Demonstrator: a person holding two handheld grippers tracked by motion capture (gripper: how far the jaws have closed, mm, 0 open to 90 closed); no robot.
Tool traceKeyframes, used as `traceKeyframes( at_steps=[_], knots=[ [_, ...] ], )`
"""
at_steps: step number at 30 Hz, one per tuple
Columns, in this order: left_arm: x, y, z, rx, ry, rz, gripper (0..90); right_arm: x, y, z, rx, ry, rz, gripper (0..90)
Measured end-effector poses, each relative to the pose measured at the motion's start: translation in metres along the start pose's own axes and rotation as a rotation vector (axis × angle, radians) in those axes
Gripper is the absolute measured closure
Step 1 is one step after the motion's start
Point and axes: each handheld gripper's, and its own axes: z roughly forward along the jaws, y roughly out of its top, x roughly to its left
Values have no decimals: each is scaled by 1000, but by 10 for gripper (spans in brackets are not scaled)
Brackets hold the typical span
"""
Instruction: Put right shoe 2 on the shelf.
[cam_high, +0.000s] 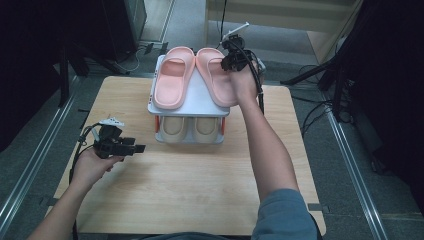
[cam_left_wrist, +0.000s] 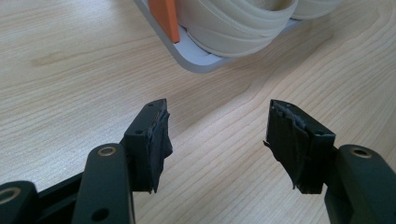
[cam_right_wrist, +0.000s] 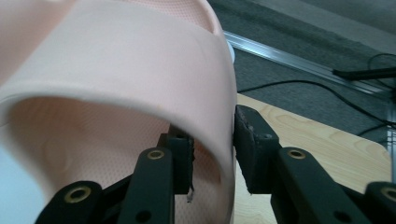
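Bright even tabletop light, dark surroundings, soft shadows, close foreground blurred

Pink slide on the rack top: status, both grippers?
Right gripper straddles the pink slide's strap, jaws loosening. Left gripper open, over bare table. Slide sits on rack top. Nothing in the way.
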Motion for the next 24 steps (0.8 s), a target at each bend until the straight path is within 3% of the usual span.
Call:
traceKeyframes(
  at_steps=[10,14,24],
  knots=[
    [-1,0,2,11,6,11,393,-5,-17,-10,-33,70,-14,636],
    [0,0,1,12,2,1,393,-6,-22,-15,-32,137,7,645],
    [-1,0,2,13,4,8,392,8,-34,-22,-54,201,-16,625]
  ],
)
